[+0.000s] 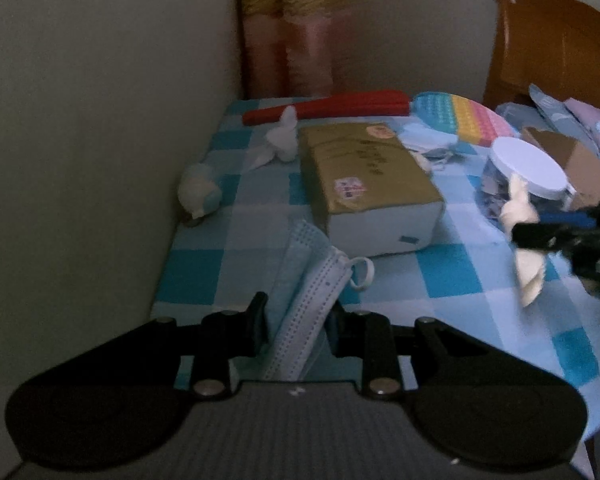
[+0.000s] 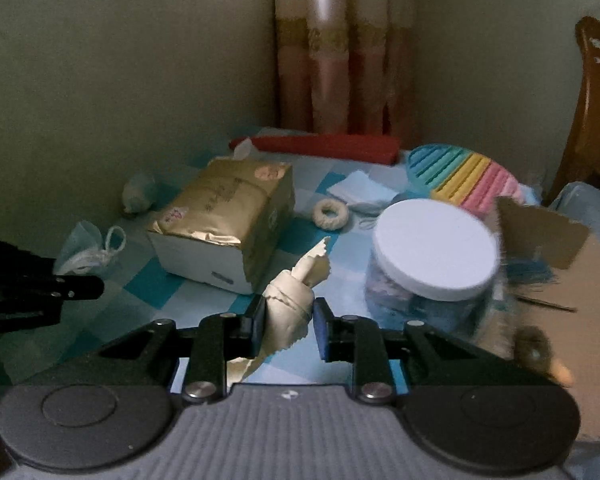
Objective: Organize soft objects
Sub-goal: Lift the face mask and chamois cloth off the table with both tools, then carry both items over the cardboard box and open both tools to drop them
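- While the left gripper (image 1: 298, 330) is clamping a folded blue face mask (image 1: 308, 292) between its fingers, the mask is sticking up and forward above the near edge of the checked tablecloth (image 1: 440, 276), its white ear loop (image 1: 362, 274) curling out to the right.
- The right gripper (image 2: 288, 326) is holding a knotted cream cloth (image 2: 296, 296); the left pad is pressing on it, though the right pad is showing a narrow gap, so the grip is looking loose.
- The cloth's pinked tip is pointing up toward a gold-wrapped box (image 2: 228, 220), which is lying in the middle of the tablecloth.
- A clear jar with a white lid (image 2: 436, 248) is standing just right of the cloth.
- A small woven ring (image 2: 331, 213) is lying beyond the box, near a white folded cloth (image 2: 360, 188).
- A rainbow bubble toy (image 2: 464, 178) and a red roll (image 2: 324, 146) are sitting at the far side, before the curtain (image 2: 340, 60).
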{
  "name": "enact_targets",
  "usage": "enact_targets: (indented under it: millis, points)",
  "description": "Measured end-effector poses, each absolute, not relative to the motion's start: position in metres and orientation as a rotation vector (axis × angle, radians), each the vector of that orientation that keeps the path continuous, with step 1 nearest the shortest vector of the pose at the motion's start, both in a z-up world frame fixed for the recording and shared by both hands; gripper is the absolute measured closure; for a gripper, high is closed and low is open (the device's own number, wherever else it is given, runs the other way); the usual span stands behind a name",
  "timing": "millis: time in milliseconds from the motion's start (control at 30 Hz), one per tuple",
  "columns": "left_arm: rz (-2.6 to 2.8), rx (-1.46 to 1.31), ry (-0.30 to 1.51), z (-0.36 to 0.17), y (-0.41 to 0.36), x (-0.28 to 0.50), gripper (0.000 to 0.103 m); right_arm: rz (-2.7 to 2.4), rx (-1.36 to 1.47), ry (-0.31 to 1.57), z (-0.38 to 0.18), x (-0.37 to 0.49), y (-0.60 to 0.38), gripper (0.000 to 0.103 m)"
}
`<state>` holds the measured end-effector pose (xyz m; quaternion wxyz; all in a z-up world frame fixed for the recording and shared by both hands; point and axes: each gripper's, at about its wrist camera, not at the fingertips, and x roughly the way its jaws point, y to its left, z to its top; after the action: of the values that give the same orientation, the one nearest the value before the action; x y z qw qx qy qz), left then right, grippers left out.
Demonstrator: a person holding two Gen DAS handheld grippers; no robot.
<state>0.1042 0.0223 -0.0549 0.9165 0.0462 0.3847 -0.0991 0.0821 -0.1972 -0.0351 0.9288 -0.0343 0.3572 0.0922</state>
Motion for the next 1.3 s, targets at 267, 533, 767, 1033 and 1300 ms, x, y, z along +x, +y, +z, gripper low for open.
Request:
enact_targets:
  millis: [267,533,767,1033,1300]
  points:
    - [-0.283,0.117,0.786,-0.035,0.006,0.080,0.075,0.063,-0.078,0.660,0.002,0.043,-0.254,0.074]
    - [-0.373,0.134,0.761,-0.019,-0.028,0.068,0.075,-0.097,-0.083,0.682,-0.006,0.038,-0.311,0.073]
    - [-0.424,0.152,0.753,-0.011,-0.054,0.068,0.075,-0.141,-0.071,0.696,-0.019,0.043,-0.327,0.039]
    - [-0.483,0.204,0.760,-0.003,-0.084,0.074,0.075,-0.111,-0.024,0.696,-0.024,0.031,-0.330,0.020]
    - [-0.656,0.232,0.757,0.020,-0.141,0.091,0.075,-0.050,0.013,0.658,-0.024,0.011,-0.326,0.005]
